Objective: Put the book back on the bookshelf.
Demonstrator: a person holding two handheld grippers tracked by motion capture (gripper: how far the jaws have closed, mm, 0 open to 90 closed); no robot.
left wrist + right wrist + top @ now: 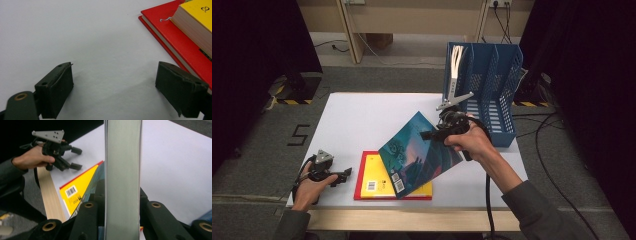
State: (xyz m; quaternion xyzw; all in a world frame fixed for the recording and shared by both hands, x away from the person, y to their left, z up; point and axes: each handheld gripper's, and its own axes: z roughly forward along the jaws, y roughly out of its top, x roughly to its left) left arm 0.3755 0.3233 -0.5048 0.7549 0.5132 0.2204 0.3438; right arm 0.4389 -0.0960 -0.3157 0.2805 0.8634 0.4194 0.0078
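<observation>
A book with a teal illustrated cover [417, 155] hangs tilted above the table, its lower corner over a yellow book [372, 177] that lies on a red book [358, 175]. My right gripper [431, 134] is shut on the teal book's upper edge; in the right gripper view the grey page edge [122, 170] runs up between the jaws. My left gripper [346, 174] rests low near the table's front left, open, with bare white table between its pads [56, 87]. The red book [180, 47] and yellow book [197, 22] lie just to its right.
A blue slotted file rack [492, 85] stands at the table's back right, with white sheets [457, 60] upright in its left slot. The white table top [362, 120] spreads behind and left of the books. Cables trail on the floor at the right.
</observation>
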